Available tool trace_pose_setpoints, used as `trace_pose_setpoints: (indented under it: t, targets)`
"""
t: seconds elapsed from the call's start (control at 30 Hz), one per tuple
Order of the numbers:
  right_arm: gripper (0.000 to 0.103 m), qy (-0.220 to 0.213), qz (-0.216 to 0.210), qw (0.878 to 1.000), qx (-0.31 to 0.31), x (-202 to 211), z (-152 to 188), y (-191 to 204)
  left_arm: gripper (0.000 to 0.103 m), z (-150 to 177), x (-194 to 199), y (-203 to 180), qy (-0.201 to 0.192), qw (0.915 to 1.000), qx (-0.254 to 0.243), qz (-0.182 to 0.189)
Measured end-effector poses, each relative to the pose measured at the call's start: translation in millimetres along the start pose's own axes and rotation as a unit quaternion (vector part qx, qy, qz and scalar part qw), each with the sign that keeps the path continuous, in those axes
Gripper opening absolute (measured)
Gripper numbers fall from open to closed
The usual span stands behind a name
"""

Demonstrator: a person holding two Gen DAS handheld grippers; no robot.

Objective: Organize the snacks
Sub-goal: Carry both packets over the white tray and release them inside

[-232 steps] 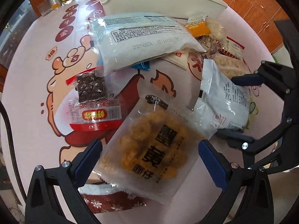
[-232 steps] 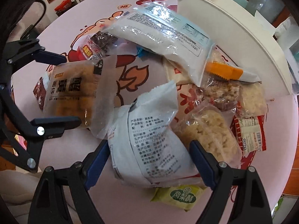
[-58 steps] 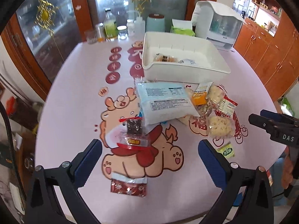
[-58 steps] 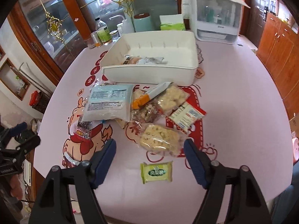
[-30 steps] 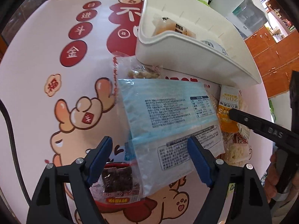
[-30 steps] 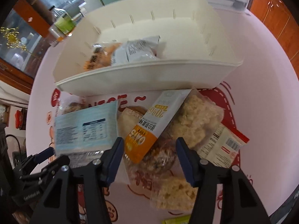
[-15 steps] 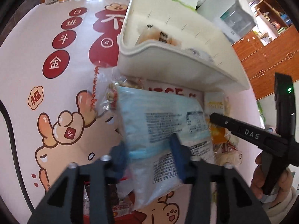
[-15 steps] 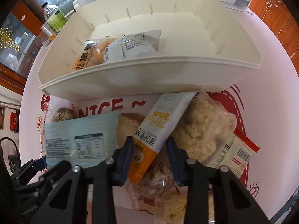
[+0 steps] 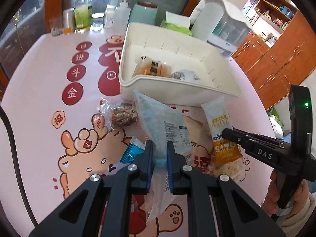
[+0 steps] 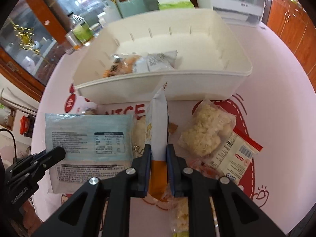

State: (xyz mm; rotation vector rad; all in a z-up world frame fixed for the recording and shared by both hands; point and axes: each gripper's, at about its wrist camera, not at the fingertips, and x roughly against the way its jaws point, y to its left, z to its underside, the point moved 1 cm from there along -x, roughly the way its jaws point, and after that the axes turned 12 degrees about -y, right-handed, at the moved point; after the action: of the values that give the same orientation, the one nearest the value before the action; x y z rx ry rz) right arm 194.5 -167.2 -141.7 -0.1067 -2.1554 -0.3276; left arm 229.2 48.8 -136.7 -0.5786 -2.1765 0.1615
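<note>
The left gripper [image 9: 159, 153] is closing its fingers on the pale blue snack bag [image 9: 158, 122], pinching the bag's near end just in front of the white bin [image 9: 177, 90]; the right gripper [image 10: 158, 155] is closing on the white-and-orange oat bar packet [image 10: 158, 122], pinching its orange end, the packet's far tip reaching the bin's front wall; 2 packets are lying inside the bin, an orange-filled clear bag [image 9: 152, 70] and a grey-white packet [image 9: 187, 77] beside it; other snacks are lying on the pink table [image 9: 39, 79] in front of the bin.
</note>
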Motion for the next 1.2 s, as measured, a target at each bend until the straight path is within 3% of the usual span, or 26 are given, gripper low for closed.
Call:
trace_pose_setpoints:
  t: [0.4,0.67,1.07,1.2]
  targets:
    - [0.015,-0.07,-0.051,0.996,0.025,81,3,-4,0.007,-15,85,-53,-0.079,0.9959,-0.036,-0.026]
    - [0.015,-0.125,-0.071,0.988,0.047,144,-7,-12,0.007,-54,150,-112,-0.15,0.9833,-0.094,-0.043]
    - [0.015,-0.223,-0.059,0.968,0.096,222,-92,-6,0.007,-160,198,-154,-0.225,0.9601,-0.137,-0.094]
    - [0.015,-0.245,-0.044,0.963,0.105,231,-124,-1,0.007,-194,188,-149,-0.226,0.9597,-0.128,-0.108]
